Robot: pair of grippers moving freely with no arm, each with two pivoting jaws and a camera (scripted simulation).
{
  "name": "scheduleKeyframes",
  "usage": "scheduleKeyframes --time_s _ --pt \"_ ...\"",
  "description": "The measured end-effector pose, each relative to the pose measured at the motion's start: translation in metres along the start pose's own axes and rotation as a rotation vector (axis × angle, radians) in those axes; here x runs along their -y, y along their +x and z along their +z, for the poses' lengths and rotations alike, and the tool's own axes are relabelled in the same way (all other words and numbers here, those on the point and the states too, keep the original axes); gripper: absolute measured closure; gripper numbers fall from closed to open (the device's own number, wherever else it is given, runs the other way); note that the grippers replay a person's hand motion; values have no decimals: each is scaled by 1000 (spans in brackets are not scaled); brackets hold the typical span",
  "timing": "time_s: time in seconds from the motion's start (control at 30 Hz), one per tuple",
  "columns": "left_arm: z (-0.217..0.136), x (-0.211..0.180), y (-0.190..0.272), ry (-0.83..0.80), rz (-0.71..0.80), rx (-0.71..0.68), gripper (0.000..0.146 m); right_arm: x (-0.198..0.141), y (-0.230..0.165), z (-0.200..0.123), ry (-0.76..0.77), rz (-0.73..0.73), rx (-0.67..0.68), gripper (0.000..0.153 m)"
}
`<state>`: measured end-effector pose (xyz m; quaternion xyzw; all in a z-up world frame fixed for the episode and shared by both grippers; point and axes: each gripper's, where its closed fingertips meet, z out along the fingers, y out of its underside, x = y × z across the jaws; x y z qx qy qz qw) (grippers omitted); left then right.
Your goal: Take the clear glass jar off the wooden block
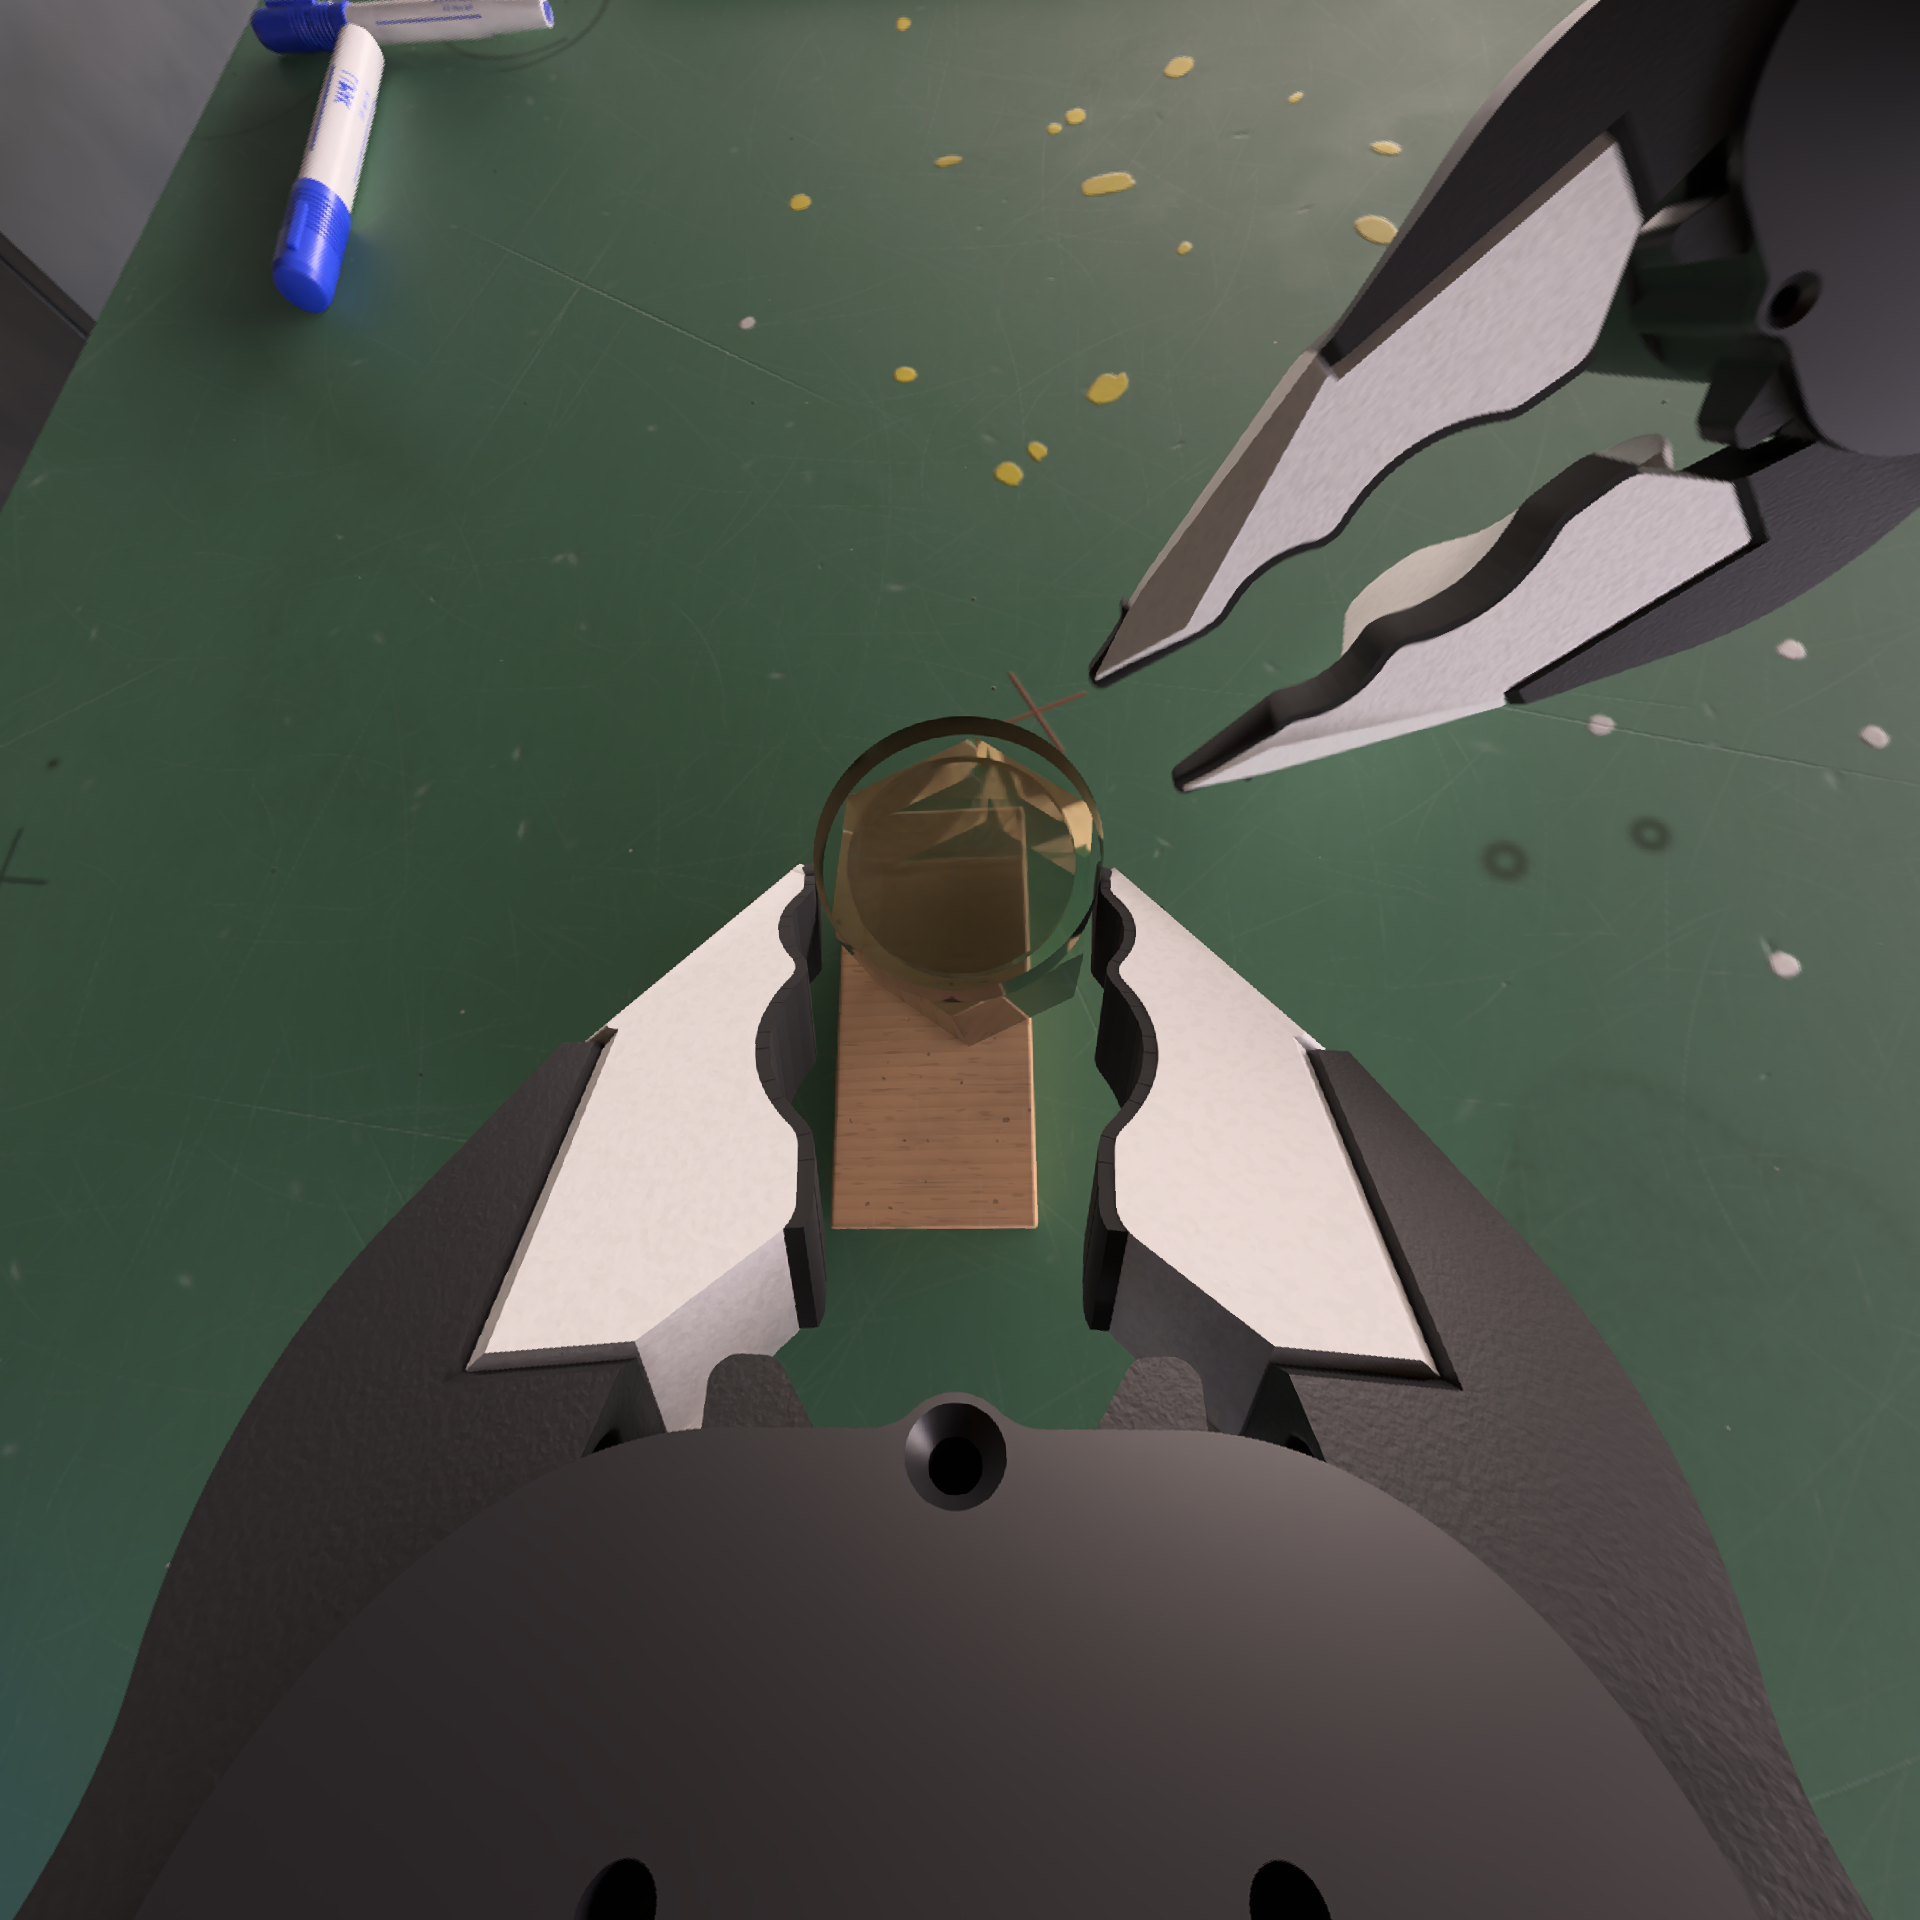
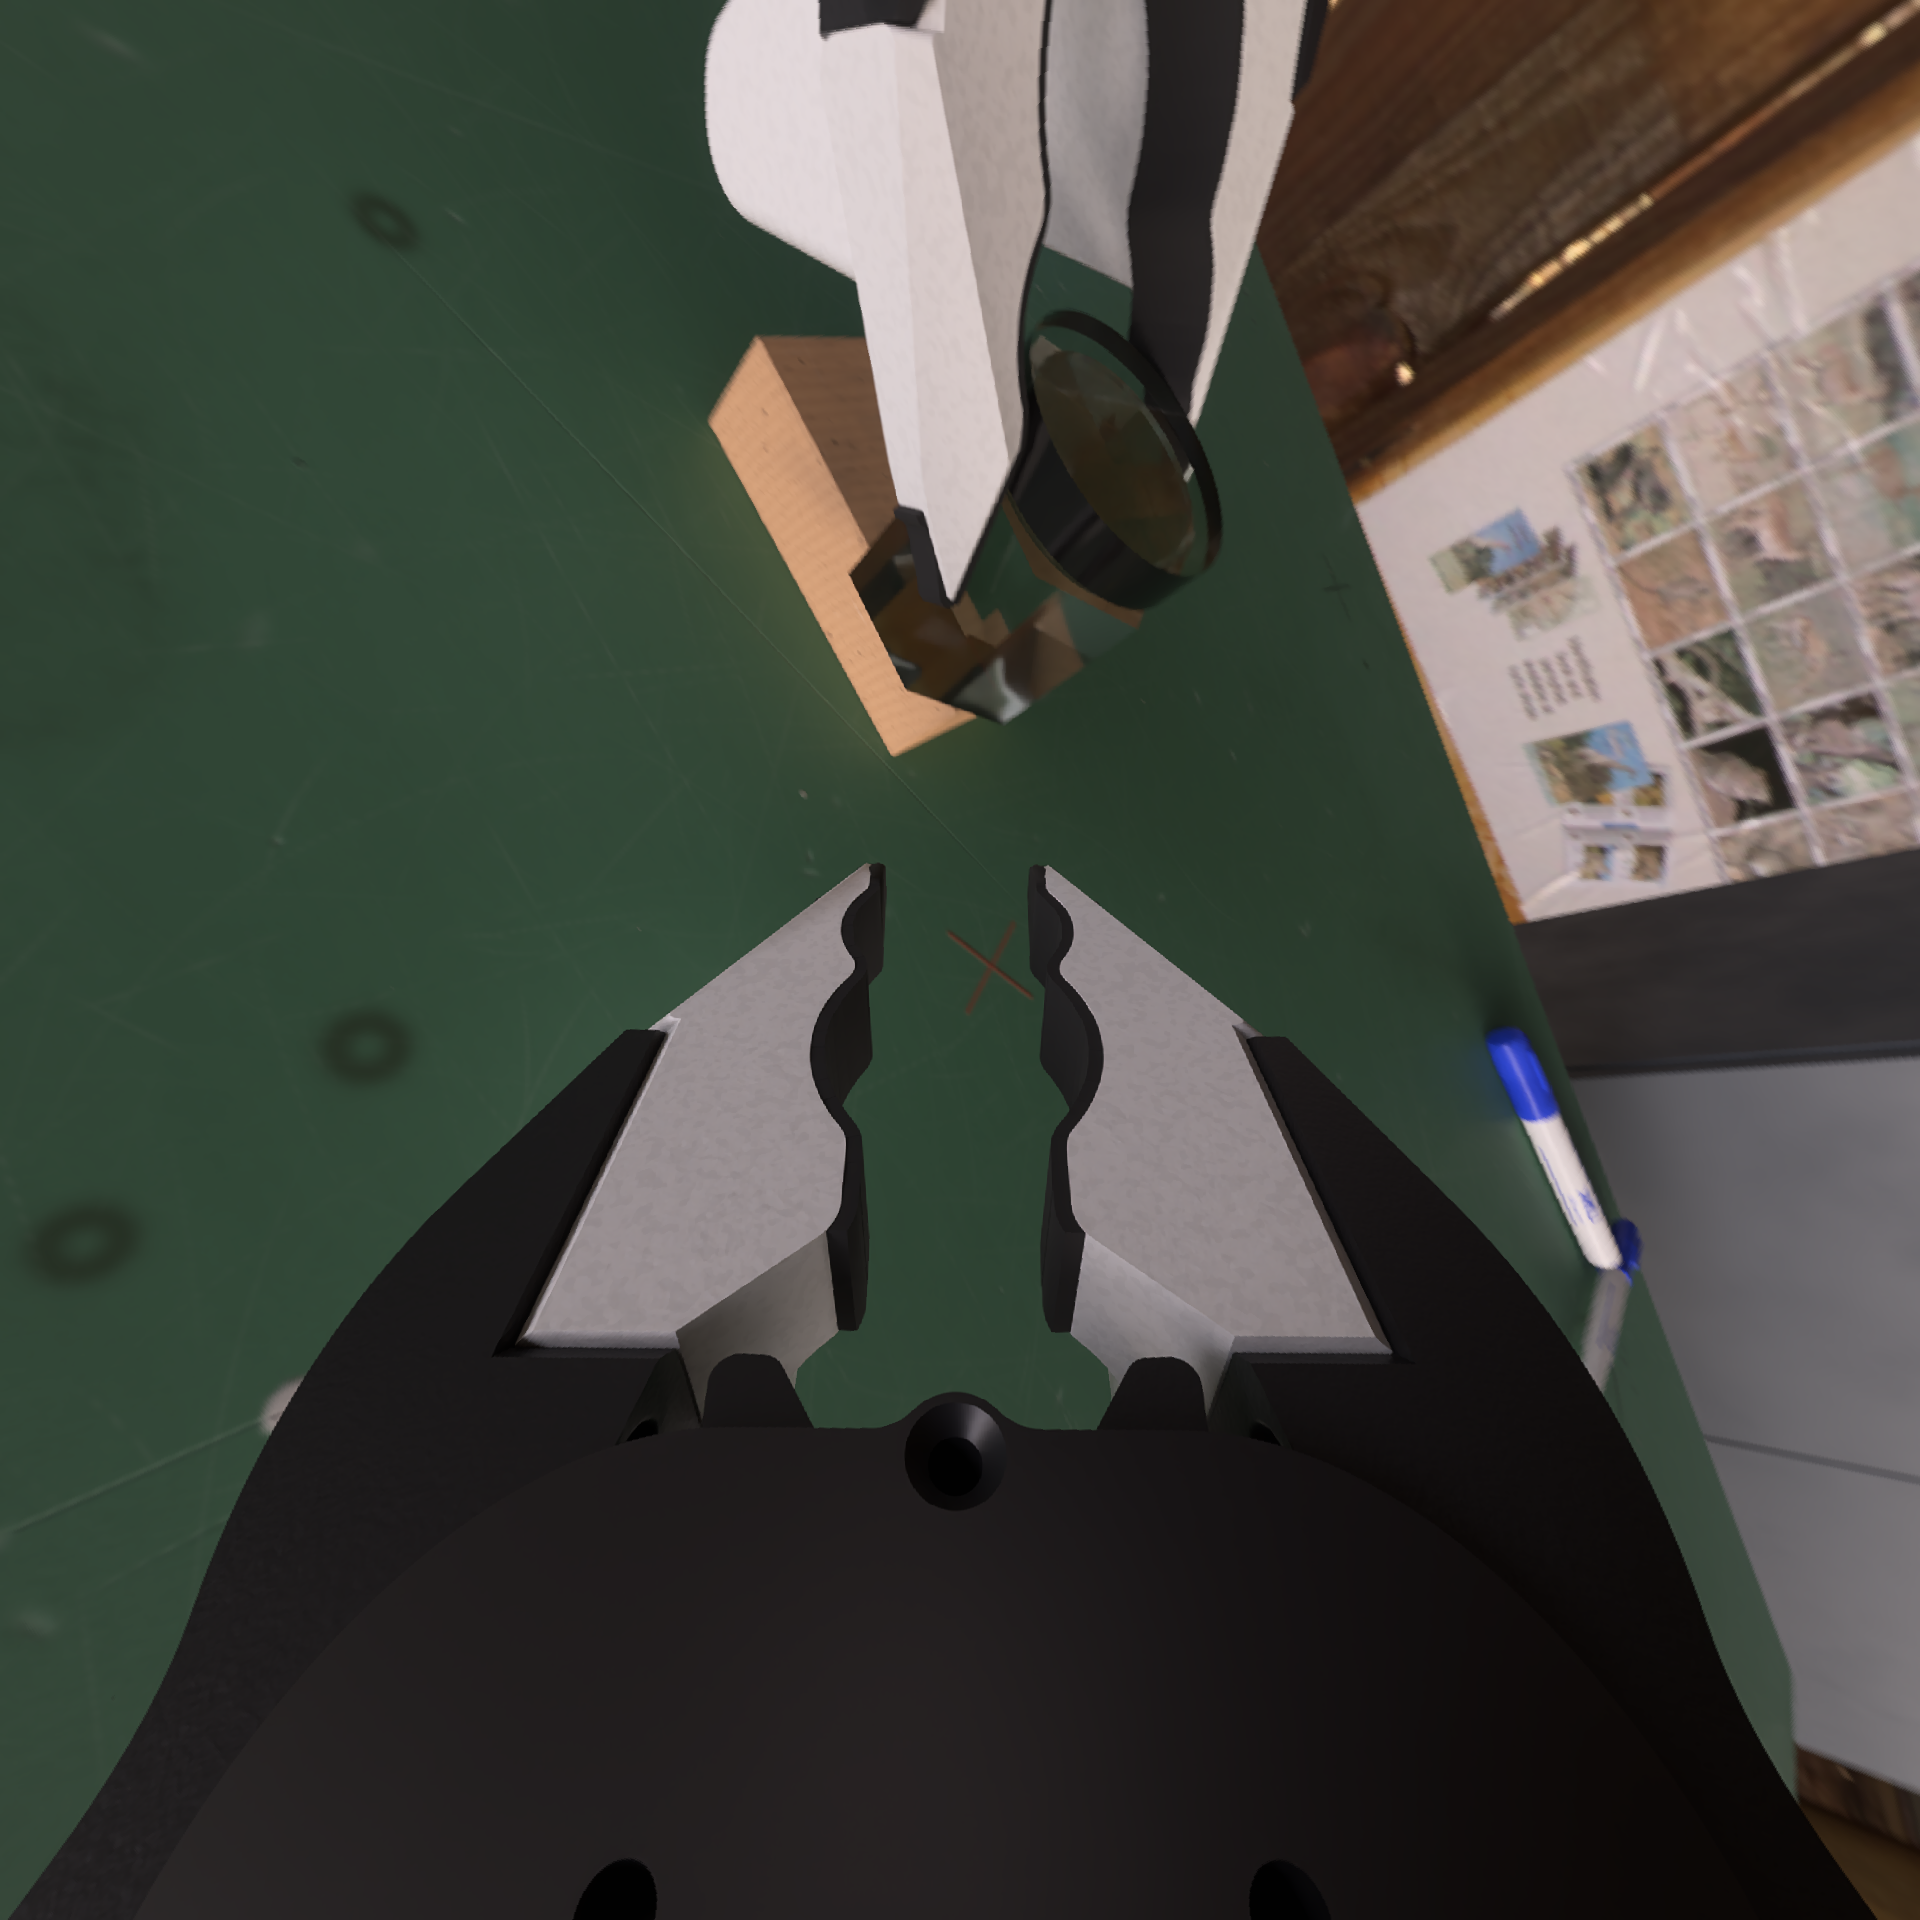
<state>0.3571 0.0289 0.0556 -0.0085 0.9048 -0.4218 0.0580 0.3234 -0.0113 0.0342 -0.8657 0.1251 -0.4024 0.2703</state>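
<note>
The clear glass jar (image 1: 956,831) stands on the far end of the wooden block (image 1: 935,1122), which lies on the green mat (image 1: 468,727). My left gripper (image 1: 956,875) is shut on the jar, one fingertip touching each side near the rim. In the right wrist view the jar (image 2: 1117,468) sits between the left gripper's fingers (image 2: 935,312) at the end of the block (image 2: 800,488). I cannot tell whether the jar's base is clear of the block. My right gripper (image 2: 956,878) is open and empty, a short way from the jar; it also shows in the left wrist view (image 1: 1143,727).
A small red cross (image 2: 992,971) is marked on the mat (image 2: 312,623) between the right fingers. Blue-capped markers (image 1: 327,166) lie at the far left corner, near the table edge (image 2: 1553,1143). Yellow spots (image 1: 1107,182) and ring marks (image 2: 364,1044) dot the mat.
</note>
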Motion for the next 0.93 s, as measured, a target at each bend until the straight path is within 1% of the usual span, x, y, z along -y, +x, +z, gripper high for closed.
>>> scheduleKeyframes --time_s 0.03,0.07,0.1,0.13,0.17,0.27,0.37,0.43,0.5,0.53,0.57,0.6,0.7,0.73,0.77,0.8,0.83,0.87,0.9,0.93 --pt "1 0 -1 -3 2 5 94 -3 3 -2 -13 0 -23 126" --pt "1 0 -4 -11 5 29 94 -5 7 -6 -13 16 -49 130" --pt "0 4 -4 30 -6 24 94 -7 10 -10 19 66 -48 141" --pt "0 5 -2 52 -19 -1 94 -10 11 -12 41 146 -9 150" --pt "2 5 -1 48 -7 -5 94 -13 11 -12 44 190 24 151" --pt "7 7 -5 36 -1 19 94 -21 16 -8 -9 171 -50 152" --pt "8 6 -12 12 14 75 94 -19 26 1 -32 213 -66 152" --pt "4 2 -19 21 -12 66 94 -13 23 3 -29 154 -64 153" --pt "2 4 -16 34 18 77 94 -13 20 -4 -14 110 -62 153" --pt "2 7 -12 46 31 82 94 -15 20 -9 -4 116 -62 153" --pt "4 11 -8 66 32 78 94 -18 20 -14 6 145 -57 153" --pt "6 14 -6 86 23 69 94 -22 22 -17 21 204 -45 153" --pt "9 23 -3 125 5 70 94 -31 34 -21 83 457 -1 153" --pt "7 28 3 142 -6 36 94 -35 41 -20 81 505 -8 153" --pt "4 34 12 176 -23 -55 94 -39 48 -18 69 541 -20 153" --pt "2 39 13 213 -29 -66 94 -40 56 -17 73 575 -27 152" --pt "3 40 11 221 10 -21 94 -40 62 -15 89 603 -14 152" --pt "4 40 9 198 26 11 94 -39 64 -11 93 618 27 152" --pt "7 40 4 177 27 34 94 -39 65 -6 77 610 65 152" --pt "8 39 1 173 23 44 94 -40 66 -2 55 589 65 152"
